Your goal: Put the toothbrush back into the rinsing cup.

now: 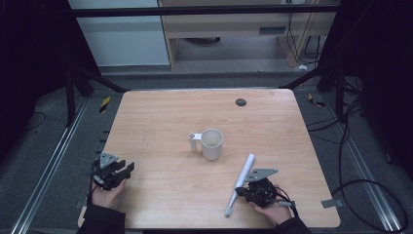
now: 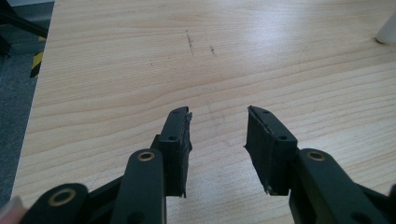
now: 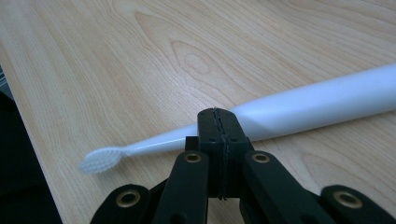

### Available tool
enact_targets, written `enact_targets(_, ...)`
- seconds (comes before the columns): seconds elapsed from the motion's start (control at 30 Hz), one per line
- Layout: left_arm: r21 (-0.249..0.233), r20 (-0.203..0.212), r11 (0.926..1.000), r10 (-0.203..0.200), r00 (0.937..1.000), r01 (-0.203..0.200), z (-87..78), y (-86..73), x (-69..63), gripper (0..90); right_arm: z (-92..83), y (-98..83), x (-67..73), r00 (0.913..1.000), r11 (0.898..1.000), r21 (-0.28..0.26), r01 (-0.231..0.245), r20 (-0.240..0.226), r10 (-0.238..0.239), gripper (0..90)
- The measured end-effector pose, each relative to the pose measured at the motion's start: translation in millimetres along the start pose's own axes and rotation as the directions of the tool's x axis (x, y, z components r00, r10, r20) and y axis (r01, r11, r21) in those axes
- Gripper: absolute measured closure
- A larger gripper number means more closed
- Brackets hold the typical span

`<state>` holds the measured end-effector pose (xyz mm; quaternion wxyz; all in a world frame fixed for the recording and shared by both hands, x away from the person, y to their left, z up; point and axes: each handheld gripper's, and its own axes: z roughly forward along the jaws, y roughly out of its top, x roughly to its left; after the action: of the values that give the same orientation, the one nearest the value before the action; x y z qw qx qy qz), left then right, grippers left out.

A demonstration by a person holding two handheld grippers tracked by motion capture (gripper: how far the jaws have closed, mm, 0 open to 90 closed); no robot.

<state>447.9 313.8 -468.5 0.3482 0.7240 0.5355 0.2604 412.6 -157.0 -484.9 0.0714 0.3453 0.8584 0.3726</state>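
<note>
toothbrush: white electric toothbrush (image 1: 241, 181) lies flat on the table (image 1: 160, 122), near the front right. Thick handle end points toward the mug, bristle head toward the front edge.
brush vs. right jaws: in the right gripper view the toothbrush (image 3: 299, 105) runs crosswise just past the jaw tips. Tapered neck passes behind the tips; bristles lie off to the left, fat handle off to the right. From this angle the tips overlap the neck; whether they touch it cannot be told.
right gripper: right gripper (image 1: 246, 191) sits low by the brush's neck, held in a hand at the front edge. In its own view the gripper (image 3: 218, 113) has its two jaws pressed flat together, only a thin seam between the pads. Nothing caught between them.
left gripper: left gripper (image 1: 125, 168) at the front left of the table, well apart from the brush. In its own view the gripper (image 2: 218, 114) has jaws spread wide, bare wood in the gap, nothing held.
mug: white mug (image 1: 212, 144) upright near table centre, handle to its left, near the brush's handle end but apart from it.
table marks: faint dark scuffs (image 2: 191, 42) on the wood ahead of the left jaws; a dark round plug (image 1: 240, 102) near the far edge.
writing: none readable on brush, mug or grippers.
</note>
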Motion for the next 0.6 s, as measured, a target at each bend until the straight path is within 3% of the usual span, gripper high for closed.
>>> enact_targets(0.4,0.001,-0.002,1.0,0.001,1.0,-0.001,0.7,0.0,-0.2,58.9,4.6,3.5,2.8,0.9998,1.0,-0.003,0.004,-0.019,-0.004,90.0)
enact_targets(0.5,0.0,-0.004,1.0,0.002,1.0,-0.002,0.7,0.0,-0.3,58.8,-0.9,5.3,-2.3,0.9999,0.999,-0.032,-0.012,0.001,0.012,90.0)
enact_targets(0.6,-0.002,-0.007,1.0,0.003,1.0,-0.003,0.6,0.3,-0.4,58.8,-7.6,7.4,-11.8,0.9981,0.998,-0.059,-0.026,0.054,0.029,90.0)
